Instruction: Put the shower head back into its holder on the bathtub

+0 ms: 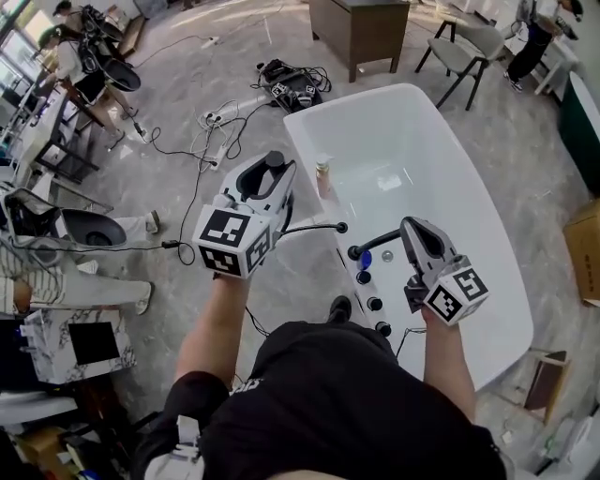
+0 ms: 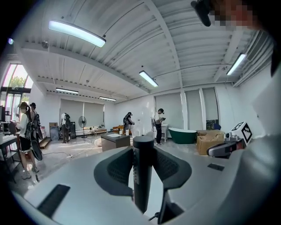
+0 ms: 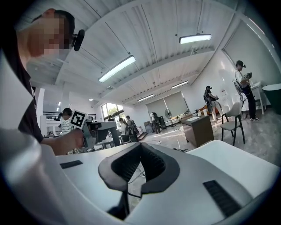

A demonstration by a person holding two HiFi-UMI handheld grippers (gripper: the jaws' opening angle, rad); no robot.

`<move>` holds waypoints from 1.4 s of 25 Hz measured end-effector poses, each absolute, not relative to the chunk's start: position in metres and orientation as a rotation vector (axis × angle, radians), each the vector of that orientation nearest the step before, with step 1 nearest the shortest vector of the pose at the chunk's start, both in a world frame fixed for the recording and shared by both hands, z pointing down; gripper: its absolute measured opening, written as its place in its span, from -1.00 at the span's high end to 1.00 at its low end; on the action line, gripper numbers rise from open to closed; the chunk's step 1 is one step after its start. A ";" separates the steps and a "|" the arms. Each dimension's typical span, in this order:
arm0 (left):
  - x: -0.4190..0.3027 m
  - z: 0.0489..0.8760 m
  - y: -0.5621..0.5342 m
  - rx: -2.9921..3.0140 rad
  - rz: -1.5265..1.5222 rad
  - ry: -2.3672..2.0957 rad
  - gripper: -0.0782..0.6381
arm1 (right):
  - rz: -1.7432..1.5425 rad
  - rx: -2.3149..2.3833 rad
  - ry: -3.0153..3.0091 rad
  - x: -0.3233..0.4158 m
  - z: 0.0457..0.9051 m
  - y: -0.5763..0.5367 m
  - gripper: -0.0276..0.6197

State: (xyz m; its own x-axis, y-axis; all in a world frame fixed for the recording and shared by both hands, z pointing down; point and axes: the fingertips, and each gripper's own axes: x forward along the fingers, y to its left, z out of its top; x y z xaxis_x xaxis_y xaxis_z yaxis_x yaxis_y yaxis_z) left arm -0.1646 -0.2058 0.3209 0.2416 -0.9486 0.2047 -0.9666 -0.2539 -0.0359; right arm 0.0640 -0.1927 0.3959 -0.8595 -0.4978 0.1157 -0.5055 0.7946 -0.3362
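Left gripper (image 2: 143,151) grips the dark shower head (image 2: 142,184) by its handle, just outside the white bathtub (image 1: 412,141). Right gripper (image 3: 139,147) is closed and empty, above the black fittings (image 1: 366,277) on the tub's rim. This looks like the carrying step. Next, the shower head needs lining up over its holder.

a chair (image 1: 476,42) stands beside a wooden cabinet (image 1: 361,28), cables (image 1: 214,129) strewn nearby.

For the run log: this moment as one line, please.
left gripper: shut on shower head | right gripper: shut, empty, over bathtub | shower head: not docked
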 end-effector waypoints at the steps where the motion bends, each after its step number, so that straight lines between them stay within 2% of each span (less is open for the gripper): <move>1: -0.161 0.320 -0.212 2.405 0.288 -1.854 0.38 | 0.575 0.824 -2.954 0.066 0.400 -0.199 0.87; 12: -0.138 0.300 -0.265 2.545 0.235 -1.721 0.38 | 0.638 0.905 -2.909 0.059 0.411 -0.233 0.87; 27: -0.105 0.217 -0.263 2.747 0.019 -1.579 0.38 | 0.611 0.909 -2.912 0.056 0.394 -0.235 0.87; 35: -0.097 0.268 -0.267 2.681 0.164 -1.535 0.38 | 0.648 0.915 -2.902 0.057 0.403 -0.231 0.87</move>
